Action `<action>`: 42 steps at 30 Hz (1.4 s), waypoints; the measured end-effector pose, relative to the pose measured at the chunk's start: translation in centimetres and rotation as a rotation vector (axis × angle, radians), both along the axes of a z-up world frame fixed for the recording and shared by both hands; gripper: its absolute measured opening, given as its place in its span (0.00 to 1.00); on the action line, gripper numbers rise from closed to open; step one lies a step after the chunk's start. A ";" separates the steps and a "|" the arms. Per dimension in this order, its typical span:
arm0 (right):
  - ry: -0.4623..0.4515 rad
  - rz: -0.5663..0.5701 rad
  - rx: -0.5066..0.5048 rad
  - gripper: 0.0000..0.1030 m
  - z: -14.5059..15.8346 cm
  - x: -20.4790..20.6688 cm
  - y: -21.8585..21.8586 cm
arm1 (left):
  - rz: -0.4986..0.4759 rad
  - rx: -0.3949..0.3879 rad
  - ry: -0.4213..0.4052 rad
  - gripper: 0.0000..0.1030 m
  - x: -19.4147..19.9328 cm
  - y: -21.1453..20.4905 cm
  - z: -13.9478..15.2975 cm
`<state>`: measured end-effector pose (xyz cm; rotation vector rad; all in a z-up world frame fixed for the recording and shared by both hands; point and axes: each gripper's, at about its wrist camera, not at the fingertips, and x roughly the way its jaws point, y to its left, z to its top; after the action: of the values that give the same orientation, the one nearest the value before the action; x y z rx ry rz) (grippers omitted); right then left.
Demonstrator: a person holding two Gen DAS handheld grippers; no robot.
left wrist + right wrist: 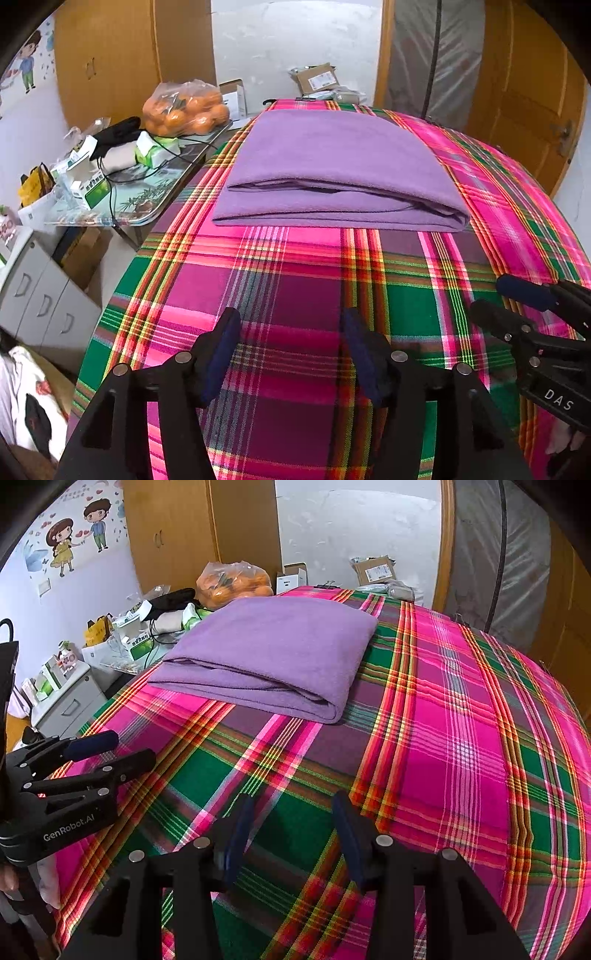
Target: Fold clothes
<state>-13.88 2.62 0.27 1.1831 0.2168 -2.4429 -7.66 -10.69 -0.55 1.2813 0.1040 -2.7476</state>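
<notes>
Left gripper (290, 332), at 6 o'clock in the left view: jaws wide apart, empty, over the plaid sheet (295, 280). Folded purple cloth (332, 166), at 12 o'clock, lies flat on the sheet, well apart. Right gripper (291, 816): jaws likewise spread, empty; cloth at 11 o'clock.

- The purple garment (332, 166), folded at centre frame, is a soft, matt, slightly fuzzy cloth.
- The plaid cover (295, 280) beneath it is a woven cloth with a faint sheen on its pink bands.
- The left tool (290, 354), at lower centre, is matt black plastic with shiny metal rivets and dark blue matt pads.
- The right tool (291, 834) has the same finish.
- The bag of oranges (184, 107), upper left, is thin, glossy, crinkled plastic.
- The wardrobe (107, 55) behind it is smooth wood.
- The cardboard box (317, 79), upper centre, is dull brown paperboard.
</notes>
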 end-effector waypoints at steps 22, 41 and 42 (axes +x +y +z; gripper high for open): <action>0.000 0.001 -0.003 0.44 0.0 -0.1 0.1 | -0.044 0.002 -0.012 0.73 -0.3 0.3 -0.1; 0.002 0.002 0.003 0.44 0.0 -0.1 0.0 | -0.045 0.007 -0.012 0.74 -0.5 0.2 -0.1; 0.002 0.002 0.004 0.44 0.0 -0.1 0.0 | -0.044 0.007 -0.012 0.74 -0.5 0.2 -0.1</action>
<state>-13.99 2.66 0.28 1.1819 0.2239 -2.4431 -8.19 -10.45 -0.62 1.3171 0.0851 -2.7786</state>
